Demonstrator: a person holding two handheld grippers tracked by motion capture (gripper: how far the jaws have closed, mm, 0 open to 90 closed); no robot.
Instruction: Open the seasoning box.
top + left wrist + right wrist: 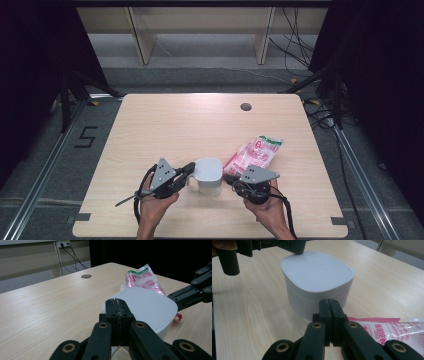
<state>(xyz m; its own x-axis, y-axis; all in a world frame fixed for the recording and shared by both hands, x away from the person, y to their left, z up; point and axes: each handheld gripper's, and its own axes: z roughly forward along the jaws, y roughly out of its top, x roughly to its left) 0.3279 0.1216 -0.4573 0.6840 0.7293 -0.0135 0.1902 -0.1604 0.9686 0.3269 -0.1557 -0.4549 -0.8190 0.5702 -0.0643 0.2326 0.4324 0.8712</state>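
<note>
With both tongs closed and empty, left tongs [189,169] and right tongs [229,178] flank the lidded white container [208,175] at lower centre of the bench [165,125]; open them before gripping its lid.

Black two-jaw left gripper [189,169] and right gripper [228,178], brass-coloured rivets. Grey three-cornered plates on top. Black cables trailing.
</note>
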